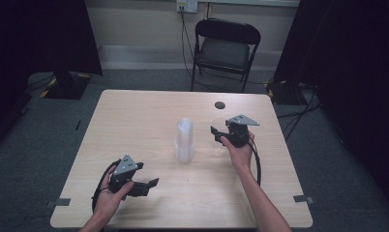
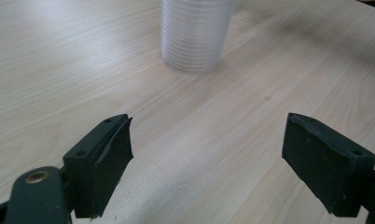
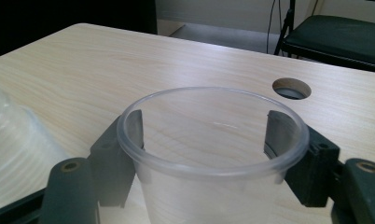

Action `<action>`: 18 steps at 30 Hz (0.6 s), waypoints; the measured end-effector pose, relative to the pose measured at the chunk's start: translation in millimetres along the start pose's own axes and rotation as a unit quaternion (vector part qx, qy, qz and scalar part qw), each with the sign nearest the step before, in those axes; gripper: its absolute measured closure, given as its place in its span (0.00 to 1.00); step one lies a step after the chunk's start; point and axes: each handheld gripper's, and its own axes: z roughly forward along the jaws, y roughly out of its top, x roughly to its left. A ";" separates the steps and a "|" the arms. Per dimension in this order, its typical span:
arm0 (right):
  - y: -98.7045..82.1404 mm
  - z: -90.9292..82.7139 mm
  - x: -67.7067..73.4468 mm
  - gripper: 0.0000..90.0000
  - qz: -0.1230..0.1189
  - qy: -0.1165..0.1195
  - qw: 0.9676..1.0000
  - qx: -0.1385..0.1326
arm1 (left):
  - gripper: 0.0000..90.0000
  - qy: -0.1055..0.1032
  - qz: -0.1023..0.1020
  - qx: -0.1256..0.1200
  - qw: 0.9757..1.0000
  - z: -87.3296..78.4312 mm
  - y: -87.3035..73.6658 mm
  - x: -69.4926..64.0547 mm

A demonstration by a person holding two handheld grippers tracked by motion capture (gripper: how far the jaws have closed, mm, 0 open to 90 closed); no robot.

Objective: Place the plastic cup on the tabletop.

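Right gripper (image 3: 209, 154) has its jaws clamped around a clear plastic cup (image 3: 213, 135) just right of the cup stack (image 1: 184, 140) mid-table. Left gripper (image 2: 206, 158) is wide open, empty, near the front edge. That cup's probably super light and crushable, so I'd grip gently under the rim.

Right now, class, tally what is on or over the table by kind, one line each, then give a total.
Cup stack: 1
Single cup: 1, held in the right tool
Tools: 2, right and left
Total: 4
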 end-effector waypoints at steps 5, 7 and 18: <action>-4.8 6.5 -4.0 0.31 0.008 -0.003 1.000 0.000 | 0.17 0.002 -0.003 0.002 1.000 1.9 -1.2 1.8; -6.8 8.3 -4.1 0.31 0.006 -0.006 1.000 0.001 | 0.17 0.002 0.001 0.006 1.000 3.1 -1.6 1.4; -16.0 15.4 -6.0 0.30 0.007 -0.012 1.000 0.005 | 0.17 -0.001 0.007 0.011 1.000 4.5 -2.1 -2.1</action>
